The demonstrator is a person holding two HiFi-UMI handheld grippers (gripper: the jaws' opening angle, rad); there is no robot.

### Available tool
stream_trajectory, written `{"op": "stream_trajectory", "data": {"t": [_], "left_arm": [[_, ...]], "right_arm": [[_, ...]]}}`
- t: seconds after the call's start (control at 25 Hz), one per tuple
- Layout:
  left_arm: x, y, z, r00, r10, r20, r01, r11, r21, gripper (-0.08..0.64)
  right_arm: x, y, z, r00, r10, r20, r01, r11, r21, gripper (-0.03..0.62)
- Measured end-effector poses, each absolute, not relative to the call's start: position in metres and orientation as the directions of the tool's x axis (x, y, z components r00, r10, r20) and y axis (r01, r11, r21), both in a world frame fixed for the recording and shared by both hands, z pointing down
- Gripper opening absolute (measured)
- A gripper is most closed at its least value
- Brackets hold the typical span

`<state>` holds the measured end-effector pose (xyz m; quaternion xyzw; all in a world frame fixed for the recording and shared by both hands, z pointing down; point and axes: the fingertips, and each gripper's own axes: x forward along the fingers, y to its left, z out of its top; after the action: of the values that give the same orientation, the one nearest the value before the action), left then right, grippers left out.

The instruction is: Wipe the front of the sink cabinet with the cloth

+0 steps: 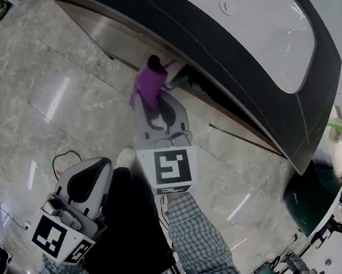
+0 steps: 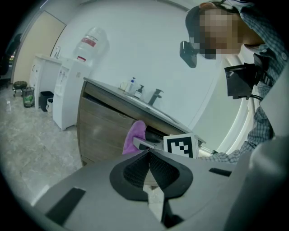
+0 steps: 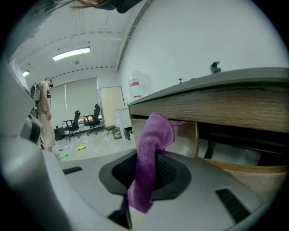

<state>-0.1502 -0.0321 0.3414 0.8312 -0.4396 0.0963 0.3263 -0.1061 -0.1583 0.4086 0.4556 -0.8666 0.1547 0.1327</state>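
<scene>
A purple cloth is pinched in my right gripper, which is shut on it. The cloth's top end touches the wooden front of the sink cabinet just under the dark countertop. Beside the cloth is a dark open gap in the cabinet front. My left gripper is held low and back from the cabinet, jaws together with nothing between them.
A white basin sits in the countertop, with a faucet and bottles. A water dispenser stands left of the cabinet. A cable lies on the marble floor. A dark green bin is at right. My leg is below.
</scene>
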Motion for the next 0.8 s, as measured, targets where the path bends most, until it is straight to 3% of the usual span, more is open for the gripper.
{"op": "stream_trajectory", "data": {"t": [0.48, 0.8], "left_arm": [[-0.145, -0.034, 0.349, 0.599, -0.653, 0.463, -0.794, -0.411, 0.448, 0.011], [-0.125, -0.037, 0.348, 0.625, -0.633, 0.456, -0.777, -0.445, 0.445, 0.011]], "right_arm": [[-0.065, -0.147, 0.449, -0.453, -0.772, 0.446, -0.884, 0.454, -0.110, 0.077], [-0.020, -0.148, 0.452, -0.358, -0.829, 0.430, -0.930, 0.357, -0.087, 0.077]]}}
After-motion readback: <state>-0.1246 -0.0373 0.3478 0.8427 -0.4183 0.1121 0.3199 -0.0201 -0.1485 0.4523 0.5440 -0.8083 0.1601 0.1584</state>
